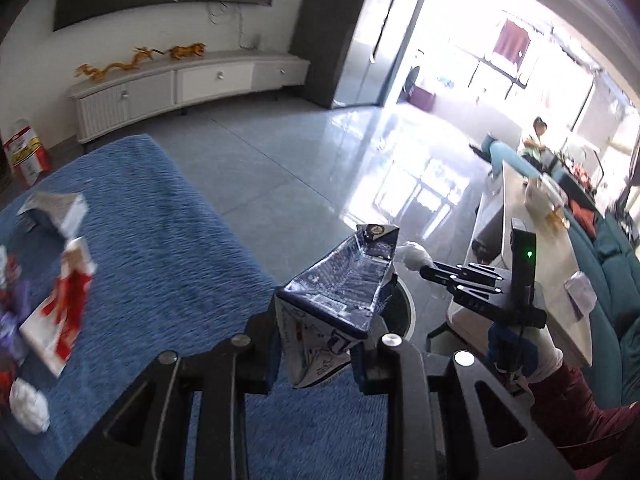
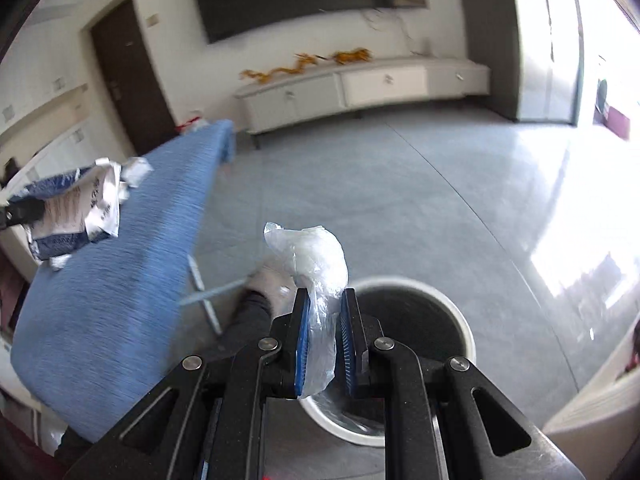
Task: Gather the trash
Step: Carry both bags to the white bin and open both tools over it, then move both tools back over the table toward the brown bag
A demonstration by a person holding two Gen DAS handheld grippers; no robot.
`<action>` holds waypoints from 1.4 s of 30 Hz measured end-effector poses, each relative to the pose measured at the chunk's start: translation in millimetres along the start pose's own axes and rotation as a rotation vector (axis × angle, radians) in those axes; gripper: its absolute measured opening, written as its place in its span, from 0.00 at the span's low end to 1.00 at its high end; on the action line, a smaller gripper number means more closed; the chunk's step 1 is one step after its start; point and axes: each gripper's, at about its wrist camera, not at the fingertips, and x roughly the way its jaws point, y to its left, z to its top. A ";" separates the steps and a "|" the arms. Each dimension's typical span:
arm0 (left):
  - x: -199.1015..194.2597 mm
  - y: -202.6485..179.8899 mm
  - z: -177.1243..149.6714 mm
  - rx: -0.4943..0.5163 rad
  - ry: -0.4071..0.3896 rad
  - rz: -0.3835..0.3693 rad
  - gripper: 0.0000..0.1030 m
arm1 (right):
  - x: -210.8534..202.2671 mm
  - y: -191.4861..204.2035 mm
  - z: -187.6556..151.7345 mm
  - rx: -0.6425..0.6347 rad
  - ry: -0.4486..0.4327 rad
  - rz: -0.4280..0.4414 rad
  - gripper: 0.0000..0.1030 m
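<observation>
My left gripper (image 1: pixel 318 344) is shut on a torn blue and white carton (image 1: pixel 340 284), held in the air past the right edge of the blue-covered table (image 1: pixel 160 248). The carton also shows in the right wrist view (image 2: pixel 72 212). My right gripper (image 2: pixel 323 332) is shut on a crumpled clear plastic bag (image 2: pixel 316 268), held just above the white-rimmed trash bin (image 2: pixel 460 316). In the left wrist view the right gripper (image 1: pixel 424 270) holds the white wad beside the bin (image 1: pixel 408 312), which is mostly hidden behind the carton.
On the table lie a red and white wrapper (image 1: pixel 60 308), a white box (image 1: pixel 56 212), a crumpled paper ball (image 1: pixel 28 404) and purple scraps (image 1: pixel 12 312). A white TV cabinet (image 1: pixel 180 84) stands along the far wall. A counter (image 1: pixel 532 248) and teal sofa (image 1: pixel 616 280) are on the right.
</observation>
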 end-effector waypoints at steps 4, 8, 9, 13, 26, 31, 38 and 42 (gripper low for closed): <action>52.1 -27.7 16.2 0.064 0.087 0.004 0.25 | 20.2 -32.5 -19.7 0.083 0.041 -0.008 0.14; 106.9 -50.3 25.0 0.107 0.181 0.036 0.25 | 38.3 -57.3 -32.9 0.153 0.076 -0.004 0.15; 118.3 -54.5 25.4 0.119 0.199 0.053 0.25 | 45.3 -62.2 -35.6 0.168 0.089 -0.002 0.15; 160.5 -67.6 30.3 0.140 0.267 0.085 0.26 | 67.8 -68.9 -41.5 0.188 0.123 -0.001 0.16; 207.6 -89.8 36.2 0.061 0.298 0.034 0.44 | 69.7 -91.7 -62.3 0.243 0.127 -0.071 0.45; 184.6 -88.9 36.8 0.079 0.245 0.057 0.44 | 50.6 -97.3 -61.7 0.249 0.105 -0.094 0.45; 127.4 -79.5 36.1 0.108 0.086 0.224 0.44 | 22.0 -84.4 -45.1 0.216 0.050 -0.115 0.45; 90.9 -67.1 33.3 0.095 0.012 0.306 0.45 | 4.5 -70.7 -29.6 0.188 0.009 -0.112 0.45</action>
